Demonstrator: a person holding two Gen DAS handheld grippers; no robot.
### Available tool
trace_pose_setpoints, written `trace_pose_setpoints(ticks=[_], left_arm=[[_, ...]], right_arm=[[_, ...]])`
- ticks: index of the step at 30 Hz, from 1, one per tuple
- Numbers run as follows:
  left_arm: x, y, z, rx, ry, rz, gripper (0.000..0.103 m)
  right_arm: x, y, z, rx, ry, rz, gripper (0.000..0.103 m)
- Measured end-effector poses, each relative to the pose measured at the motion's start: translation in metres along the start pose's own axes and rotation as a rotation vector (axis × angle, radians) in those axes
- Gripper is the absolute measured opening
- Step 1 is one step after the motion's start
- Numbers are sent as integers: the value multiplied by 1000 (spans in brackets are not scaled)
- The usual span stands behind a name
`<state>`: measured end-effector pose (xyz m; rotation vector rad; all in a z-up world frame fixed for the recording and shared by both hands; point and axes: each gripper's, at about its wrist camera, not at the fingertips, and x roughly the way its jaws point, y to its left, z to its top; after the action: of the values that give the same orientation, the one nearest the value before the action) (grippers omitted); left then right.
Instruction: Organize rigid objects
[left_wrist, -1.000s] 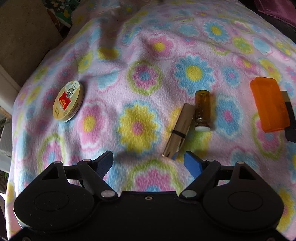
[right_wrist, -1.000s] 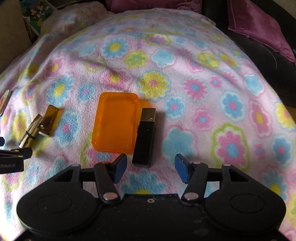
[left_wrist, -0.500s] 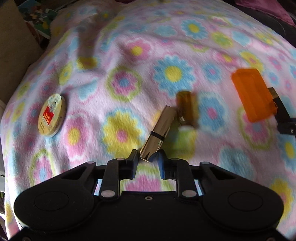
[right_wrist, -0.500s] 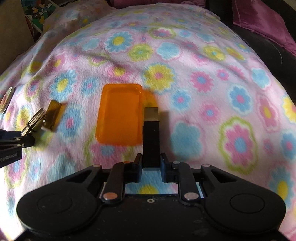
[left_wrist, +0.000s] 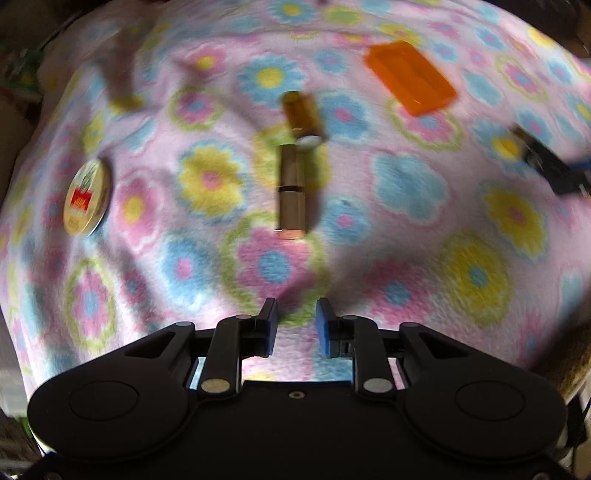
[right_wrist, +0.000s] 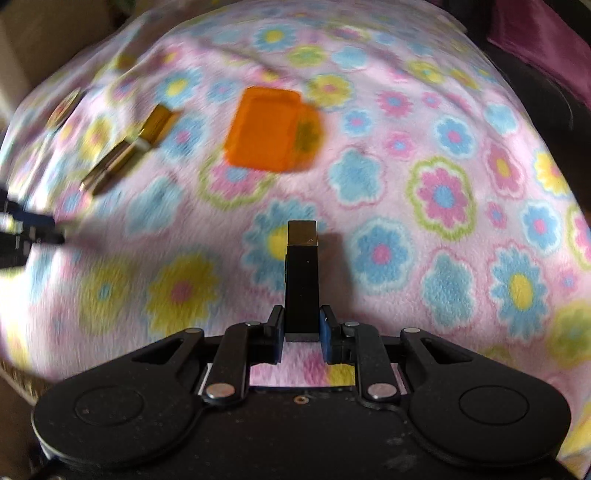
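Black stick (right_wrist: 301, 284) lengthwise along right tool (right_wrist: 302, 328)

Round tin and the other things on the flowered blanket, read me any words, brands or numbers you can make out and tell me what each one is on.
No text is readable in either view.
Round tin: a red label patch with marks, too blurred to read.
Gold tube, amber bottle, orange case: no lettering visible.
Black tube in the right gripper: no lettering visible.
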<state>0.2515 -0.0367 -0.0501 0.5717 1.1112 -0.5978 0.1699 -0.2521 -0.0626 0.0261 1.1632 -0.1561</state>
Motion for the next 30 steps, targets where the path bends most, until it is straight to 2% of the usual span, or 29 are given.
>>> trace_pose_setpoints(ticks=[2, 3, 6, 9, 12, 16, 20, 22, 25, 28, 30], left_arm=[[-3, 7, 3, -69, -18, -14, 26], [-4, 8, 4, -94, -32, -16, 37], [-3, 3, 11, -112, -73, -8, 55], [2, -1, 19, -99, -77, 10, 55], [10, 11, 24, -151, -55, 52, 55], [25, 51, 28, -338, -2, 118, 55], [25, 84, 25, -496, 14, 129, 55], [13, 81, 21, -491, -16, 133, 53], [-4, 56, 15, -385, -78, 134, 57], [-13, 31, 15, -308, -124, 64, 64], [-16, 21, 17, -309, -157, 74, 64]], right_arm=[[-3, 2, -2, -36, -3, -5, 19], [-4, 2, -2, -43, -2, -4, 19], [-3, 1, -2, -49, 4, 2, 20], [-2, -1, -3, -74, 9, -4, 20], [-3, -8, -2, -82, 9, -36, 23], [-2, -28, 0, -8, 6, -102, 24], [0, -43, 3, 96, 4, -139, 24], [-2, -42, 3, 113, -4, -136, 24], [-7, -35, 1, 109, -23, -125, 24], [-7, -31, 1, 122, -34, -108, 24], [-7, -30, 1, 146, -45, -98, 24]])
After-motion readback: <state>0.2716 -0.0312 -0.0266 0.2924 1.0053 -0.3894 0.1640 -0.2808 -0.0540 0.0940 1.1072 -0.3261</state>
